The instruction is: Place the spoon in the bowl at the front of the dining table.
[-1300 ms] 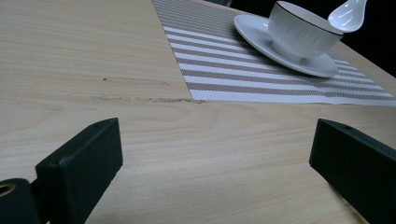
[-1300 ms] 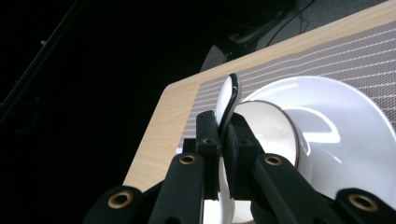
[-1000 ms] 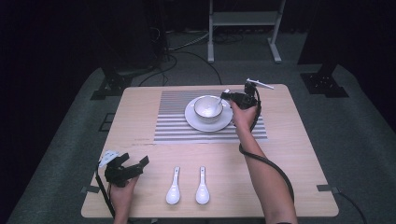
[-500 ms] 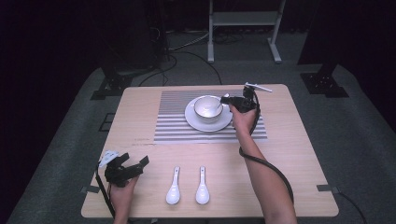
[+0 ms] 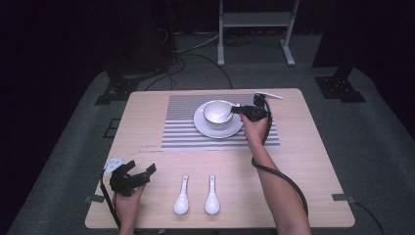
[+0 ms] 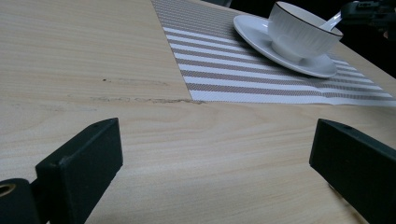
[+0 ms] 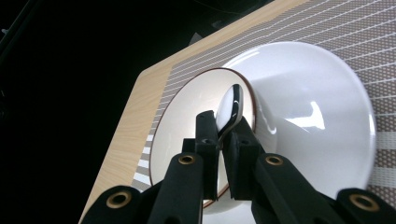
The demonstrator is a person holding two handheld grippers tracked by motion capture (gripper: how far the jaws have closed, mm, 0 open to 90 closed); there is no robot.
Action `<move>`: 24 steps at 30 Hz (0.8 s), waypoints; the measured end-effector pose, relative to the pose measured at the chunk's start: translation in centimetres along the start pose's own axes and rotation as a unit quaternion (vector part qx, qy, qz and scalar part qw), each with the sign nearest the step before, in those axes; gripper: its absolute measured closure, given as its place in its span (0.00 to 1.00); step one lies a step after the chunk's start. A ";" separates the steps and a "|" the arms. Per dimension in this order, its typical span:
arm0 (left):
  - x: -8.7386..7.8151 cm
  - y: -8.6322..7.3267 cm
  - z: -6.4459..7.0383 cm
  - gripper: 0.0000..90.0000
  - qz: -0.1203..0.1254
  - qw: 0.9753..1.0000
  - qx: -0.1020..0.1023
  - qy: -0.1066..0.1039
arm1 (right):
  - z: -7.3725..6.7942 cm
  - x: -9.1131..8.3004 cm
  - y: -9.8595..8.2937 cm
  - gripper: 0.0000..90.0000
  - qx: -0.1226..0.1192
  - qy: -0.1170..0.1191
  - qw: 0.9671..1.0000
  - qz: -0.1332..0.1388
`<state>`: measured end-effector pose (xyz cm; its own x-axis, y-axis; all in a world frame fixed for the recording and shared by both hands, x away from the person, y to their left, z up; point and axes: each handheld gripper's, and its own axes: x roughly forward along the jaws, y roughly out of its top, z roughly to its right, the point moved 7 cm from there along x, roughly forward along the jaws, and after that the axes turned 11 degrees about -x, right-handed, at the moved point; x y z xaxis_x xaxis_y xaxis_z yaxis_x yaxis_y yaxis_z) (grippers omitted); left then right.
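A white cup point(image 5: 218, 113) stands on a white saucer point(image 5: 205, 131) on the striped placemat point(image 5: 186, 134) at the table's far middle. My right gripper point(image 5: 240, 109) is at the cup's right side, shut on the handle of a white spoon point(image 5: 229, 116). In the right gripper view the spoon point(image 7: 232, 106) reaches from the gripper point(image 7: 223, 128) over the rim into the cup point(image 7: 187, 116), with the saucer point(image 7: 322, 116) behind. My left gripper point(image 5: 145, 172) stands open near the front left corner. In its own view the left gripper point(image 6: 217, 144) holds nothing, and the cup point(image 6: 301, 35) lies far ahead.
Two more white spoons point(image 5: 181, 196) point(image 5: 212, 195) lie side by side near the front edge, right of the left gripper. Bare wood point(image 6: 116, 56) lies between the left gripper and the placemat. A metal stand point(image 5: 254, 29) and cables are on the floor behind the table.
My right gripper has edged slightly left toward the cup, bringing the spoon farther over its rim. The left gripper has stayed put.
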<state>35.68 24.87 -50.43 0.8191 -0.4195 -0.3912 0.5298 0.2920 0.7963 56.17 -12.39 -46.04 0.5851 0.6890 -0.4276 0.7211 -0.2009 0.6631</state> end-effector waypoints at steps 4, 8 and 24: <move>0.0 0.0 0.0 0.01 -0.001 1.000 0.000 0.000 | 0.5 -0.2 -0.1 0.93 0.004 -0.004 1.000 0.000; 0.0 0.0 0.0 0.01 -0.001 1.000 0.001 0.000 | 0.8 -0.4 -0.2 0.92 0.010 -0.002 1.000 0.001; 0.1 0.0 0.0 0.01 -0.001 1.000 0.002 0.003 | 1.6 -0.9 -1.0 0.86 0.022 0.009 1.000 0.002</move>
<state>35.74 24.88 -50.47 0.8190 -0.4157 -0.3955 0.5309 0.2877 0.7971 55.51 -13.94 -47.34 0.5814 0.7002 -0.4144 0.7346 -0.2328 0.6373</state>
